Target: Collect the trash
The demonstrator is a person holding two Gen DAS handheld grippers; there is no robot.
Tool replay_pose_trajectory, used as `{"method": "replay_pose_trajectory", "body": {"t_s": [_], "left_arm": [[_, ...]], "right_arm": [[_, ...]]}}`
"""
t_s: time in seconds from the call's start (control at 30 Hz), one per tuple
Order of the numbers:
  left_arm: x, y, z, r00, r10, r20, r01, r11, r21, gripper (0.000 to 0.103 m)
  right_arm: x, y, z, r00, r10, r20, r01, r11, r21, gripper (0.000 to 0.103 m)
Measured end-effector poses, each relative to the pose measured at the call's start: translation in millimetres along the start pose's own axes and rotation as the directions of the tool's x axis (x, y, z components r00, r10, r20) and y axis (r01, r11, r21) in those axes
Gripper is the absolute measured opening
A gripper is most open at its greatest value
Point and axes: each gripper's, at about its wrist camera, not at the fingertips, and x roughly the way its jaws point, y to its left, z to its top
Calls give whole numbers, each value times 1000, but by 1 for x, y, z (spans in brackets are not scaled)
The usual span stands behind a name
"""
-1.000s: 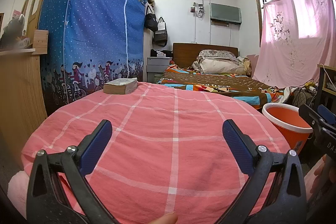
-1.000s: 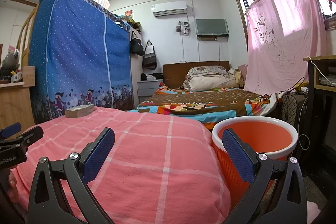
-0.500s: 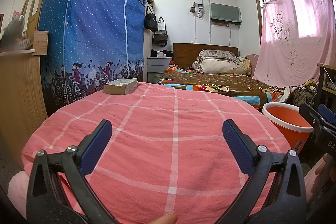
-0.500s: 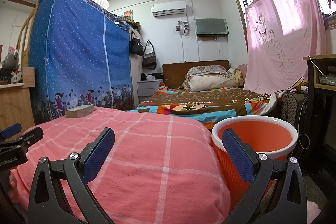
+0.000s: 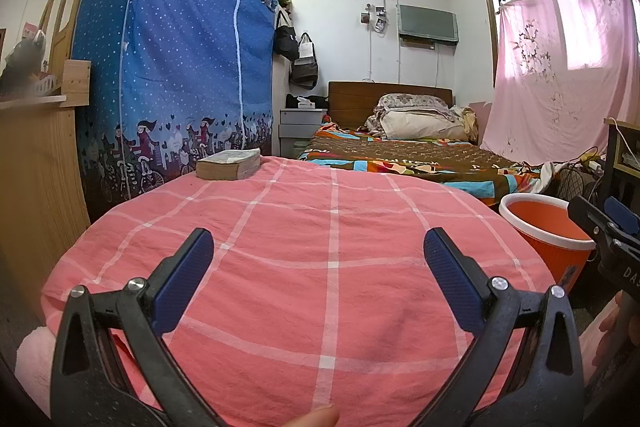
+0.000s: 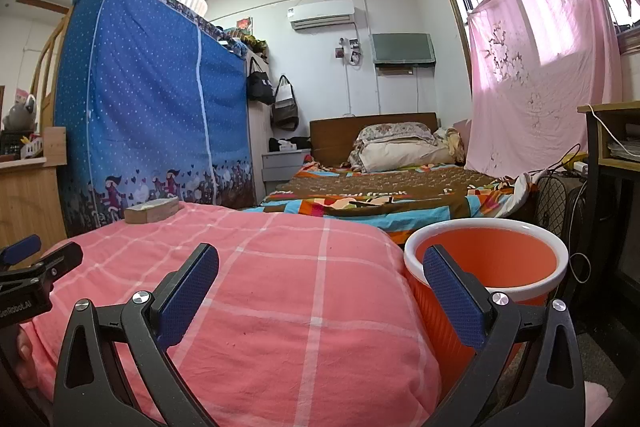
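An orange bin with a white rim [image 6: 486, 265] stands on the floor right of a bed covered in a pink checked quilt [image 5: 320, 247]; the same orange bin [image 5: 548, 227] shows at the right in the left wrist view. My left gripper [image 5: 318, 279] hovers open over the quilt, nothing between its blue pads. My right gripper [image 6: 320, 285] is open too, its right finger in front of the bin. No trash is visible on the quilt.
A thick book [image 5: 228, 165] lies at the quilt's far left corner. Behind stand a blue dotted wardrobe [image 5: 168, 67], a second bed [image 5: 400, 155] and a pink curtain [image 5: 560, 67]. A wooden cabinet [image 5: 36, 163] is at left, a desk and fan [image 6: 560, 203] at right.
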Motion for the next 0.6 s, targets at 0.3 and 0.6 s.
{"method": "replay_pose_trajectory", "body": {"t_s": [0.3,0.6], "left_arm": [[0,0,0,1000,-1,0,1,1000,-2,103],[-1,-2,-1,1000,0,6,-1,1000,14,103]], "right_arm": [[-2,1,-2,1000,1,-4,-1,1000,2,103],[-3,1,-2,1000,0,-5,0,1000,3,103]]}}
